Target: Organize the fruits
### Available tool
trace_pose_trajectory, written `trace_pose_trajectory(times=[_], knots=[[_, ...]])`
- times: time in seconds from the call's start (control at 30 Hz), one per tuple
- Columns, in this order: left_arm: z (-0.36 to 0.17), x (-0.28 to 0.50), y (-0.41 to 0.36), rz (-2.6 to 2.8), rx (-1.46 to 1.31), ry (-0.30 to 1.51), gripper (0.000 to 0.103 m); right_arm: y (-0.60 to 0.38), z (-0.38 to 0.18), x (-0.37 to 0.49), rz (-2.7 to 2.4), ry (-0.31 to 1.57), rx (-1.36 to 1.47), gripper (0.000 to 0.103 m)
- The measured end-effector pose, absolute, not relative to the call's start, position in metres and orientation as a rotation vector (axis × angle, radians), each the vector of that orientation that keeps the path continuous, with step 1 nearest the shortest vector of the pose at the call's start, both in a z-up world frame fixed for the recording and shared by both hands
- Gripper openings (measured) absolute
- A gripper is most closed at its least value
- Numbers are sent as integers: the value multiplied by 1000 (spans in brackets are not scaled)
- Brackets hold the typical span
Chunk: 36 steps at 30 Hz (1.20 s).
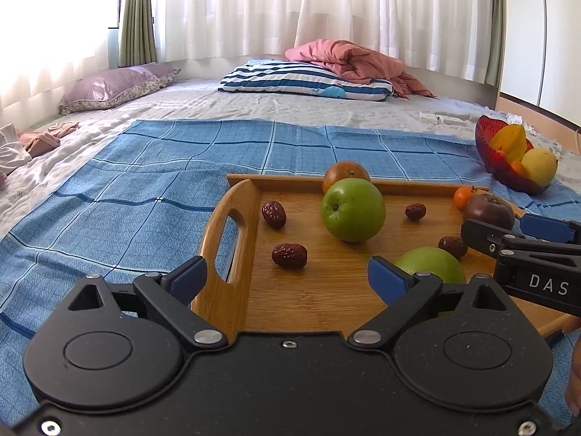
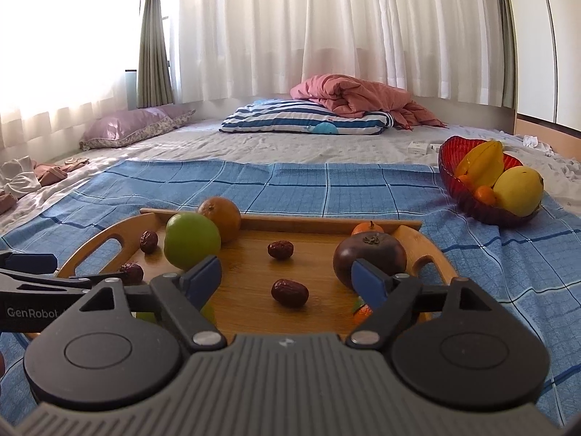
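Two grippers, left gripper and right gripper, fingers wide, nothing between them, above near edge of wooden tray. Tray on blue cloth on bed holds green apple, orange, dates, dark persimmon. Red fruit bowl well apart, right.

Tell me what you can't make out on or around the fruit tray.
- Near green apple: lower half behind the left gripper, left wrist view.
- Small orange fruit: mostly behind the right gripper, right wrist view.
- Red bowl: fruit beneath the starfruit is hidden.
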<state>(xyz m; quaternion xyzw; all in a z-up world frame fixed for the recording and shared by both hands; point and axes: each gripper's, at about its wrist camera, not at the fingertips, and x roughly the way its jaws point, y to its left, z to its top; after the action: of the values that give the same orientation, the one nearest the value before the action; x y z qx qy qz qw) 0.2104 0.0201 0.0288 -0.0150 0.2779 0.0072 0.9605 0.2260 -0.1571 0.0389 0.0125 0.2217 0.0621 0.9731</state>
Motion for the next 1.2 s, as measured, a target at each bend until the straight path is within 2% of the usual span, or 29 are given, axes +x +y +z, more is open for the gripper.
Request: trace_pose_trajectory(times=[1.2], knots=[[30,134,19,-25,-80,595,96,-176,37,156,95,480,36,93]])
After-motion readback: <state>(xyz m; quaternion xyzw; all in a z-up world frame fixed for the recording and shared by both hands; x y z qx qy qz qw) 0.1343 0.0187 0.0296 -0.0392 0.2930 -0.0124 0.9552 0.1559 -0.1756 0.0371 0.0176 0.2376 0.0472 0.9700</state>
